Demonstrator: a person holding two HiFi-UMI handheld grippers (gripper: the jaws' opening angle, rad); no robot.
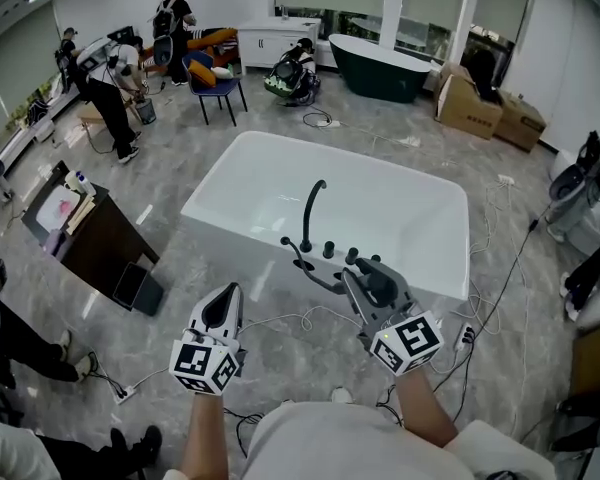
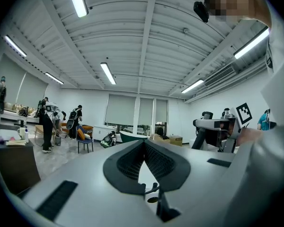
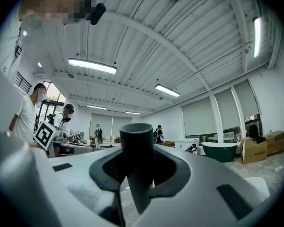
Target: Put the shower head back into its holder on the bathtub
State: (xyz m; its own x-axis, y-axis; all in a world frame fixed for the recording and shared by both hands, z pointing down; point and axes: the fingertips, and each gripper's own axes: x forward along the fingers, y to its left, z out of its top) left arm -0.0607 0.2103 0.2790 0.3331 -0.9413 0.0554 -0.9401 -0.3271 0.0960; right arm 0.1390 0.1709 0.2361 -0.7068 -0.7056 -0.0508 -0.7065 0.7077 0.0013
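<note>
Right gripper view shows the right gripper clamped on the shower head, a dark tube upright between its jaws, held at the near rim of the white bathtub. The left gripper is pinched together and empty. I would keep the grip firm, line the handle up over the rim fittings and lower it straight, minding the hose. Counted: one shower head, one spout, two knobs plainly visible, two grippers.
</note>
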